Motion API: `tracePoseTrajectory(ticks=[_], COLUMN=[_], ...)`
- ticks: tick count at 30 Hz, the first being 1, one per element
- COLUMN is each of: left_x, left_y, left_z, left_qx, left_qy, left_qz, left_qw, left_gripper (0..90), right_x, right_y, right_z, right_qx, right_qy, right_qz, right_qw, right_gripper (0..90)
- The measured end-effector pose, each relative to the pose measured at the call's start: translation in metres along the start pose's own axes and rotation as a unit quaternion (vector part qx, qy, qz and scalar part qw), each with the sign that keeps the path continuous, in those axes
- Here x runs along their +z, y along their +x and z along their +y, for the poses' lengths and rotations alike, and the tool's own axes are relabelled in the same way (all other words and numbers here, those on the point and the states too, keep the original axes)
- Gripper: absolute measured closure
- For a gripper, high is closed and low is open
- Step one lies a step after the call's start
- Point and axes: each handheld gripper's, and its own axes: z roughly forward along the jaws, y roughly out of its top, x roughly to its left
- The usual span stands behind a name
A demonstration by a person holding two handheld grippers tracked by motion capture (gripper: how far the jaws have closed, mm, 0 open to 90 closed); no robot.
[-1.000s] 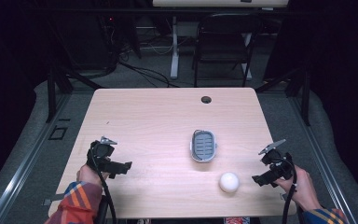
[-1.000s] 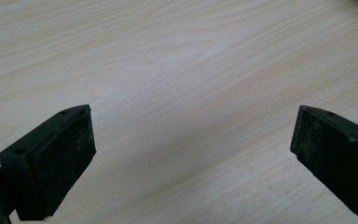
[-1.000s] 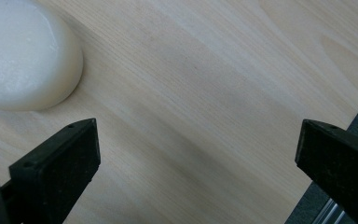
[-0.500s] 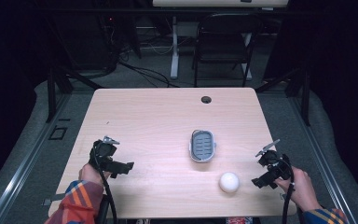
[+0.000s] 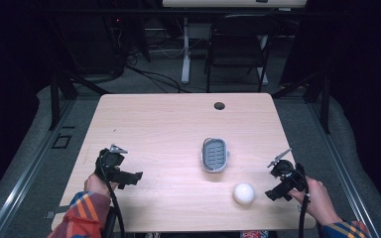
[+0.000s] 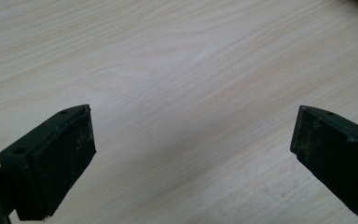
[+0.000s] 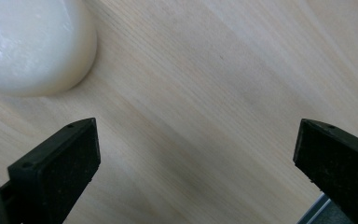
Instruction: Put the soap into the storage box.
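While both grippers sit low with jaws wide apart, the right gripper (image 5: 278, 190) nears the white ball (image 5: 243, 193), likely approaching to grasp; left gripper (image 5: 124, 176) idle.

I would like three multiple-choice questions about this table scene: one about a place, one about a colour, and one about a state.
1. Where does the ball lie?
A. inside the grey tray
B. on the table, between the tray and the right gripper
C. beside the left gripper

2. What colour is the ball?
A. white
B. red
C. black

3. How do the jaws of the right gripper stand?
A. shut on the ball
B. shut on nothing
C. open, holding nothing

Answers:
1 B: the high view shows it on the bare table, nearer the person than the grey tray and left of that gripper.
2 A: it looks white in the high view and the right gripper view.
3 C: the right gripper view shows wood between the wide-apart jaws.
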Motion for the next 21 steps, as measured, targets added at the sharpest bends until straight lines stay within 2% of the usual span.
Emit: tracePoseTrajectory(ticks=[2, 4, 5, 6, 8, 9, 11, 13, 15, 17, 20, 21], left_x=[-0.001, 0.0, 0.0, 0.0, 0.0, 0.0, 0.0, -0.001, 0.0, 0.0, 0.0, 0.0], left_y=[0.0, 0.0, 0.0, 0.0, 0.0, 0.001, 0.001, 0.001, 0.001, 0.001, 0.001, 0.001], left_z=[0.0, 0.0, 0.0, 0.0, -0.001, -0.001, -0.002, -0.002, -0.002, -0.003, -0.002, -0.002], left_qx=[-0.002, -0.003, -0.002, -0.001, -0.004, -0.006, -0.006, -0.005, -0.006, -0.007, -0.003, -0.003], left_qy=[-0.003, -0.003, 0.0, 0.001, 0.0, 0.0, 0.002, 0.0, 0.004, 0.004, 0.006, 0.007], left_qz=[0.002, 0.002, 0.001, 0.0, 0.0, 0.0, 0.001, 0.002, 0.001, 0.001, 0.002, 0.001], left_qw=[1.0, 1.0, 1.0, 1.0, 1.0, 1.0, 1.0, 1.0, 1.0, 1.0, 1.0, 1.0], left_gripper=[0.0, 0.0, 0.0, 0.0, 0.0, 0.0, 0.0, 0.0, 0.0, 0.0, 0.0, 0.0], right_x=[-0.003, -0.003, -0.005, -0.004, -0.004, -0.006, -0.005, -0.002, -0.003, 0.0, 0.001, 0.002], right_y=[0.005, 0.006, 0.006, 0.008, 0.009, 0.01, 0.011, 0.014, 0.015, 0.018, 0.022, 0.024], right_z=[0.002, 0.004, 0.006, 0.006, 0.008, 0.01, 0.011, 0.014, 0.019, 0.021, 0.025, 0.025], right_qx=[-0.009, -0.014, -0.027, -0.019, -0.028, -0.043, -0.045, -0.042, -0.061, -0.062, -0.076, -0.072], right_qy=[-0.009, -0.009, -0.001, -0.012, -0.012, -0.007, -0.01, -0.016, 0.005, 0.001, 0.007, 0.0], right_qz=[-0.004, -0.002, -0.002, 0.006, 0.01, 0.014, 0.019, 0.022, 0.027, 0.032, 0.037, 0.043], right_qw=[0.9999, 0.9999, 0.9996, 0.9997, 0.9995, 0.9989, 0.9988, 0.9988, 0.9977, 0.9976, 0.9964, 0.9965], right_gripper=[0.5, 1.1, 2.5, 3.7, 6.7, 7.9, 8.1, 6.0, 3.0, 0.6, 0.0, 0.0])
